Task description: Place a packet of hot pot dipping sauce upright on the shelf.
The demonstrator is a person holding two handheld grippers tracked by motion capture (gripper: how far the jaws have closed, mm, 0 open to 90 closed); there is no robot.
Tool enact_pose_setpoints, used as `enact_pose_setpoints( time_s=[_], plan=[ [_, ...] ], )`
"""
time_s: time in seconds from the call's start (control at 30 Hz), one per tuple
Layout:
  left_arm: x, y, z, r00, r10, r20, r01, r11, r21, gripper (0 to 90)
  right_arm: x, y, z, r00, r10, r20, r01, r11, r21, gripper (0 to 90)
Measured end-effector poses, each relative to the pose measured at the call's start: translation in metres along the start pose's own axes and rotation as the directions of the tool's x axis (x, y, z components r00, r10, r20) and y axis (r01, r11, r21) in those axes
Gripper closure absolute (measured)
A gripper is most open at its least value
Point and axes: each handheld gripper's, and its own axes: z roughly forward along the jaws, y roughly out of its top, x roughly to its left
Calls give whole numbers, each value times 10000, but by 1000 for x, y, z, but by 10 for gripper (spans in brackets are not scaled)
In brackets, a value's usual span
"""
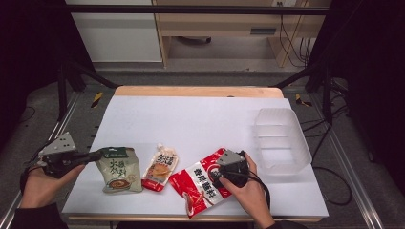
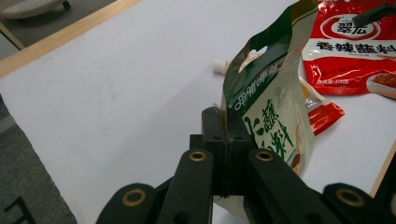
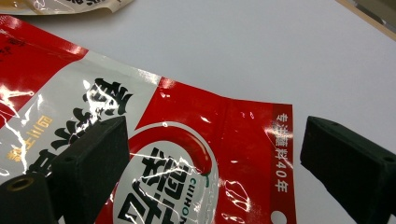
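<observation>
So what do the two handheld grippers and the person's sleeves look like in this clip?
Both grippers, left gripper and right gripper, are black, each topped with a grey three-cornered plate. Their jaws are blocky black bars with brass-ringed holes. A black cable trails from the right one past the wrist. The sleeves are dark.

High view: fixed above the near edge, facing forward and down; takes in the whole white table (image 1: 200, 119), the floor and furniture beyond, and both forearms entering from below.

Left gripper view: rides low behind its black jaws, very near the green pouch (image 2: 266, 112), looking across the tabletop (image 2: 116, 84) toward the red pouch (image 2: 345, 51) farther off.

Right gripper view: looks steeply down from close range; the red pouch (image 3: 187, 158) spreads between its jaws, white table (image 3: 261, 46) beyond.

Shared ground: the red pouch (image 1: 203, 183) appears in all three views; the green pouch (image 1: 118, 169) in the high and left gripper views.
</observation>
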Motion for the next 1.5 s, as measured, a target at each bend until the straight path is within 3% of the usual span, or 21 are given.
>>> enact_pose_setpoints(
  time_s=[0.17, 0.5, 0.7, 0.87, 1.0, 1.17, 1.37, 1.5],
  plan=[
    [-15, 18, -7, 9978, 602, -277, -598, 9981, 172, 900, 3, 1, 1, 9999, -48, -96, 48, 10000, 24, 86],
    [-26, 30, -11, 9924, 1231, -29, -1229, 9917, 375, 900, 2, 1, 0, 10000, -11, -70, 11, 10000, -27, 86],
    [-27, 34, -23, 9928, 1197, -67, -1198, 9926, -177, 900, 2, 1, 0, 9999, -52, -88, 51, 10000, -33, 85],
    [-31, 40, -33, 9906, 1366, 91, -1356, 9881, -728, 900, 2, 1, 1, 10000, -15, -82, 15, 10000, 35, 84],
    [-33, 42, -33, 9909, 1345, -54, -1345, 9873, -842, 900, 3, 1, 1, 10000, -13, -63, 13, 10000, 32, 84],
    [-34, 47, -25, 9909, 1312, -295, -1331, 9880, -783, 900, 4, 1, 1, 9999, -25, -119, 25, 10000, 58, 81],
    [-39, 57, -9, 9885, 1510, -46, -1510, 9857, -753, 900, 7, 3, 0, 9994, -6, -337, 8, 10000, 66, 80],
    [-45, 70, 3, 9833, 1812, 194, -1795, 9812, -705, 900, 9, 10, -6, 9982, -284, -522, 277, 9995, -145, 88]
  ],
)
